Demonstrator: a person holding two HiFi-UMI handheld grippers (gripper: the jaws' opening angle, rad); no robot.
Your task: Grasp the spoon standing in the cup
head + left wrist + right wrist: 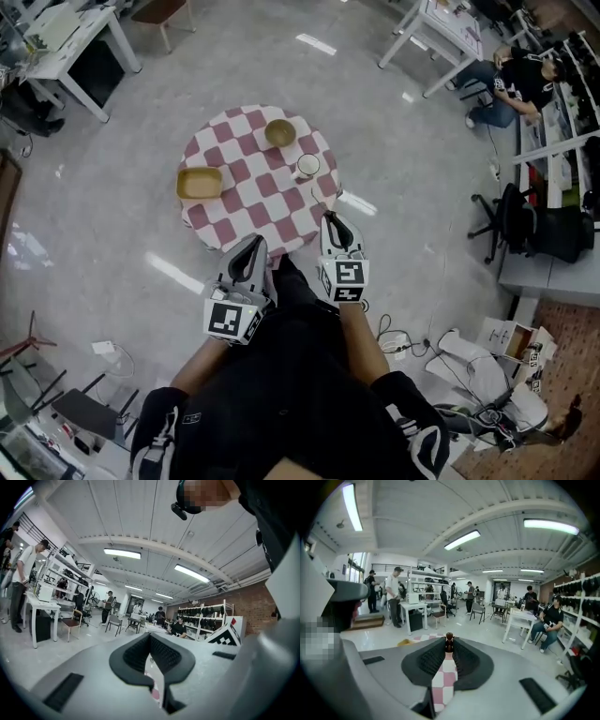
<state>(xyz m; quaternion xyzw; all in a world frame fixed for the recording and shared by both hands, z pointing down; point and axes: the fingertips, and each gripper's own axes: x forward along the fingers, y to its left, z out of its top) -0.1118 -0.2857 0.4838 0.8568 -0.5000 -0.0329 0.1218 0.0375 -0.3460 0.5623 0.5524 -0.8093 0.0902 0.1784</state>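
**Right tongs [449, 645] clamped on the spoon [449, 641]; left tongs [150, 637] closed on nothing**

The right tongs pinch a dark brown spoon at their very tips. Only its rounded end pokes up between the pads, and the rest is hidden behind the jaws. The white cup [307, 166] stands on the checked table [246, 208] ahead of these tongs and slightly to their left, apart from the tips. The left tongs are held beside the right pair, at the near edge of the table, with their jaws drawn together and nothing between them. A yellow container [200, 183] lies ahead of the left tongs and off to their left. A brown bowl [279, 133] sits farther out, beyond both pairs.
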